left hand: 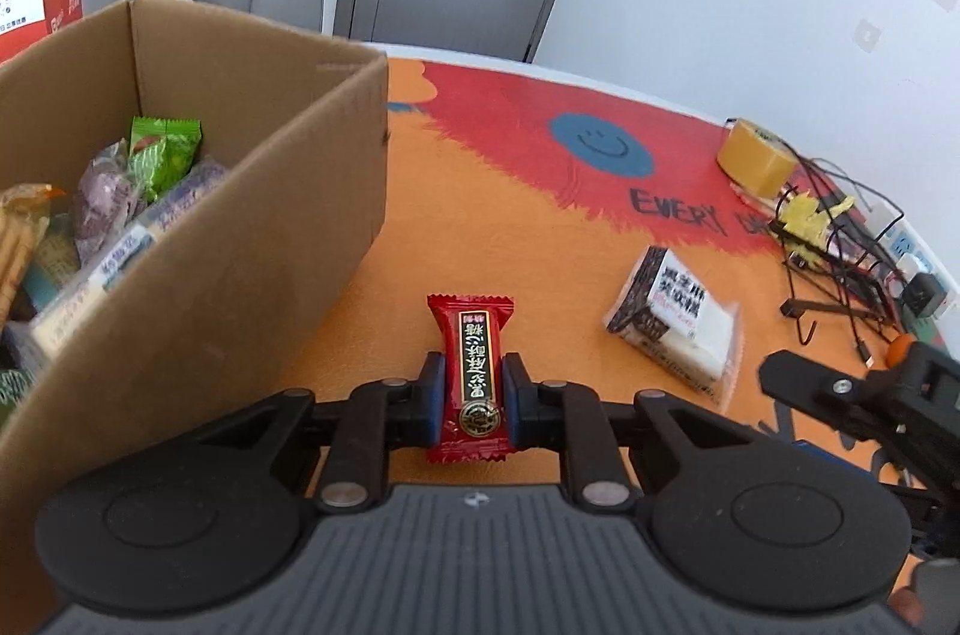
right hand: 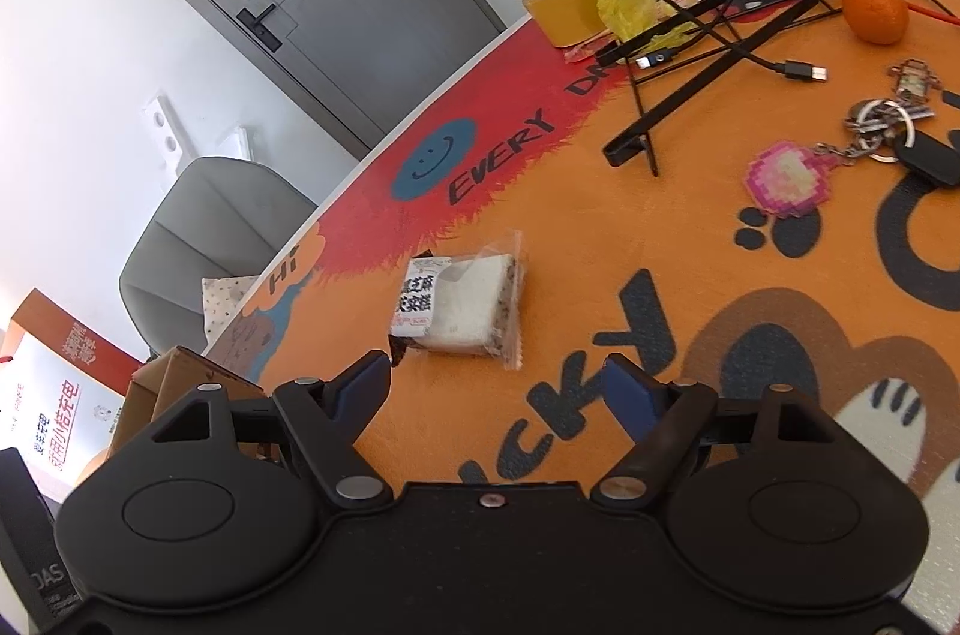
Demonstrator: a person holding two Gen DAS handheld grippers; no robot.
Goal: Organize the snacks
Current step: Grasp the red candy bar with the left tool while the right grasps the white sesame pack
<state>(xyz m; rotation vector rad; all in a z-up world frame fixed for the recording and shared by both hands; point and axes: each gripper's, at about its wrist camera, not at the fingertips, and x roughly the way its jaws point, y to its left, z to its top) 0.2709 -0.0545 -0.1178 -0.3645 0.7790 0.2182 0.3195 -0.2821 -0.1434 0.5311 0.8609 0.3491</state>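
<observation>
Red snack bar (left hand: 472,376) sits clamped between the pads of your left gripper (left hand: 472,398), just beside the cardboard box (left hand: 228,245) of snacks. Your right gripper (right hand: 498,386) stands wide, empty, near the white cake packet (right hand: 462,305) on the orange mat (right hand: 600,215).

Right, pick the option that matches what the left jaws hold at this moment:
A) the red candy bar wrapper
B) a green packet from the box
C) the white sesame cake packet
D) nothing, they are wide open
A: in the left wrist view, the left gripper has its jaws closed against both sides of the red candy bar wrapper, while the white sesame cake packet lies apart on the mat and the green packet sits in the cardboard box.
</observation>
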